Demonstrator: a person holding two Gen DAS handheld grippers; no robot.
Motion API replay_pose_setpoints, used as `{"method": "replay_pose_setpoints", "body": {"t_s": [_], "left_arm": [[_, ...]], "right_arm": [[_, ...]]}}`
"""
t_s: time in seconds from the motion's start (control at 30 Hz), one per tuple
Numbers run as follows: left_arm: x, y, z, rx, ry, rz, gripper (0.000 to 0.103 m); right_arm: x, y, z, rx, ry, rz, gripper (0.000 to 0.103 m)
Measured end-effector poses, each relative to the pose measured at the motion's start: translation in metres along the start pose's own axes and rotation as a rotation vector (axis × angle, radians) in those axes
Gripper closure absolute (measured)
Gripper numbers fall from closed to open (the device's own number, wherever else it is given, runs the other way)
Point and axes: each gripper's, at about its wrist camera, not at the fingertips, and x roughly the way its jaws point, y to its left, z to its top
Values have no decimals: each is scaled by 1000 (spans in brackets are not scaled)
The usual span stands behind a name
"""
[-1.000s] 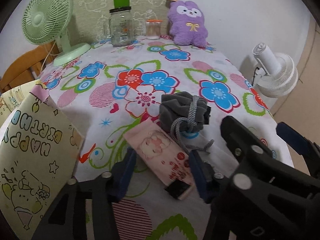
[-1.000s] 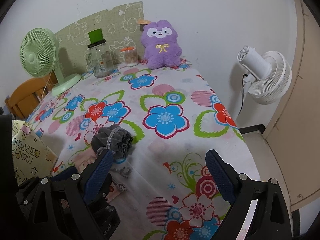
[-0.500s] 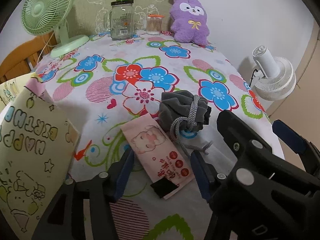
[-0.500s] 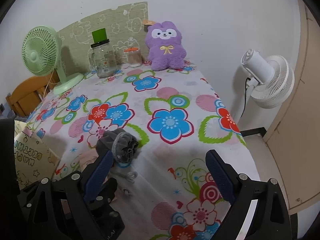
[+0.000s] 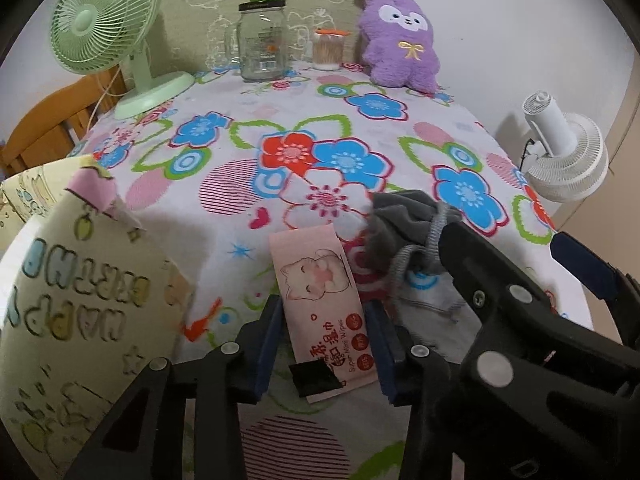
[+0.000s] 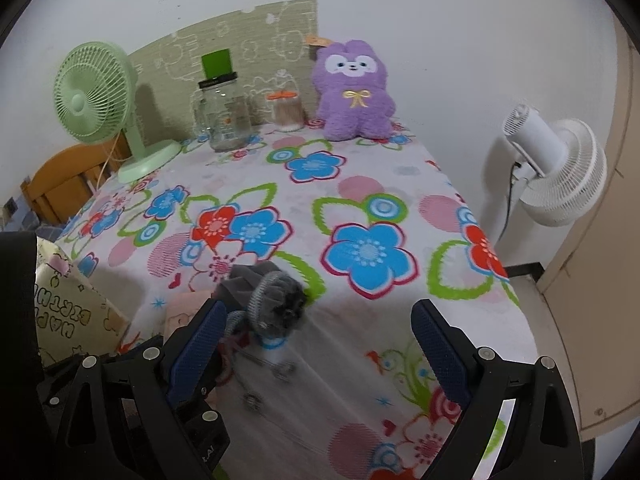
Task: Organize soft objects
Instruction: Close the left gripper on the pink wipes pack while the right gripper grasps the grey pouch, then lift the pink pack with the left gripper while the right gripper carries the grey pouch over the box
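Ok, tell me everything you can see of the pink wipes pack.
The pink wipes pack is a flat, soft-looking rectangular pouch printed with a sleeping cat, red dots and "Wipes" lettering, and a black tab at its near end. It lies flat on the floral tablecloth, lengthwise between the blue fingers of the left hand-held gripper, which flank it closely. Its far right corner lies beside the grey drawstring pouch.

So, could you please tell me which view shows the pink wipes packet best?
The left wrist view: the pink wipes packet lies face-up between the left tool's fingers. The right wrist view shows only a pink corner beside the right tool.
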Motion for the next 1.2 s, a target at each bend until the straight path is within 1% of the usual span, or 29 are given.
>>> {"method": "replay_pose_setpoints", "body": {"t_s": [0.07, 0.2, 0.3, 0.33, 0.37, 0.4, 0.47, 0.5, 0.57, 0.6, 0.67, 0.77, 0.93, 1.2], "left_arm": [[1, 4, 1, 3, -4, 14, 60], [3, 9, 2, 8, -7, 15, 60], [5, 8, 2, 15, -15, 16, 61], [5, 8, 2, 18, -18, 19, 61], [5, 8, 2, 20, -20, 19, 61], [5, 8, 3, 22, -21, 18, 61], [5, 9, 3, 21, -20, 12, 61], [5, 9, 3, 24, -21, 12, 61], [5, 9, 3, 29, -25, 14, 61], [5, 8, 3, 32, -27, 15, 61], [5, 8, 2, 37, -30, 18, 62], [3, 6, 1, 44, -32, 18, 62], [-2, 1, -5, 69, -34, -4, 62], [-17, -11, -13, 114, -60, -31, 63]], "right_arm": [[4, 5, 1, -9, 3, 11, 7], [15, 13, 4, -21, 17, 36, 7], [22, 18, 5, -44, 11, 24, 8], [25, 20, 6, -55, 15, 25, 10], [29, 22, 6, -67, 24, 30, 16], [32, 23, 6, -71, 31, 37, 18], [36, 23, 6, -62, 55, 71, 26], [37, 23, 5, -52, 63, 81, 28], [39, 23, 5, -55, 81, 93, 42], [39, 24, 4, -57, 83, 90, 43], [38, 24, 3, -58, 83, 77, 52], [36, 22, 2, -57, 88, 64, 58], [29, 18, -4, -45, 93, 53, 61], [9, 7, -13, 8, 96, 44, 63]]}}
